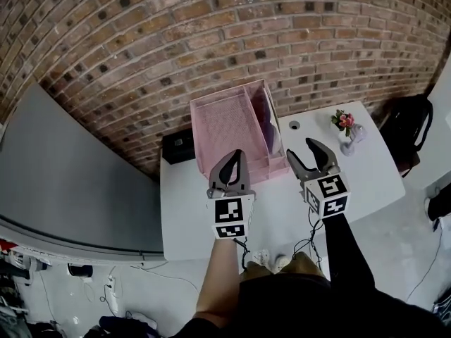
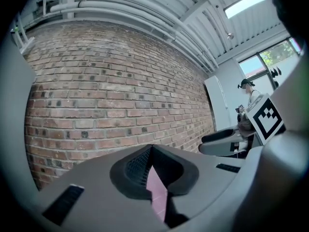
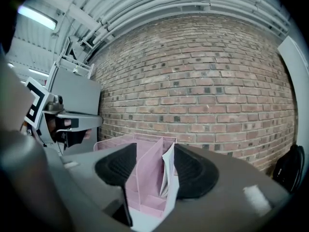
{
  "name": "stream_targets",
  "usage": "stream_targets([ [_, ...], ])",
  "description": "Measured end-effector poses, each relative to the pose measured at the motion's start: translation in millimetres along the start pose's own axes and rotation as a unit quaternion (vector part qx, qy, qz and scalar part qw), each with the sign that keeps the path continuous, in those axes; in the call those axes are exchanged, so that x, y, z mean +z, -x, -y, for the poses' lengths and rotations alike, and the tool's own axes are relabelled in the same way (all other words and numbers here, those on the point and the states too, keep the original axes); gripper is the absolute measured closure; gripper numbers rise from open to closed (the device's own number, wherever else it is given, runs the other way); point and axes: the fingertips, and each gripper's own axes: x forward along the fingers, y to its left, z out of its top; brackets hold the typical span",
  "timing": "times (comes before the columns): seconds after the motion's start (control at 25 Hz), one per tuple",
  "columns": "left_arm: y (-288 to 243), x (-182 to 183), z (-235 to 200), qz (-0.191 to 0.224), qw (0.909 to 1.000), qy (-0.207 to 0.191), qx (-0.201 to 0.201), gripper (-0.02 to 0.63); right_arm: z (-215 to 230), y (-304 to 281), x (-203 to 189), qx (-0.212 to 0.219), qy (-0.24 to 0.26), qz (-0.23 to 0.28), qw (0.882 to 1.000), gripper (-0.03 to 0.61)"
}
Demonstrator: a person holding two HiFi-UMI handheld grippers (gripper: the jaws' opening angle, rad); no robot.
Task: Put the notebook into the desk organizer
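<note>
A pink desk organizer [image 1: 229, 129] stands on a white tabletop [image 1: 370, 171], backed by a brick wall [image 1: 211, 34]. The notebook [image 3: 168, 170] sits in the organizer's right-hand slot, on edge and nearly upright. Its long side runs from the organizer's front to its back. It touches neither gripper; both hover just in front of the organizer. The right gripper [image 1: 299, 148] has its fingers spread and empty. The left gripper [image 1: 235, 155] has its fingertips pressed together on nothing.
</note>
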Motion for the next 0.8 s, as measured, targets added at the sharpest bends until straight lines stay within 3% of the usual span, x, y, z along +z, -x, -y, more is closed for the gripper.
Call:
stream_targets([
  [0.16,12,-2,17,0.005,1.0,-0.001,0.008,0.605,7,19,-3,0.001,-0.012,0.013,1.0,0.374],
  [0.24,18,-3,26,0.005,0.9999,-0.002,0.01,0.605,13,31,-3,-0.011,-0.016,0.024,1.0,0.58],
  [0.8,31,4,46,0.016,0.9995,-0.013,0.025,0.604,28,58,-1,-0.024,-0.016,0.04,0.999,0.58],
])
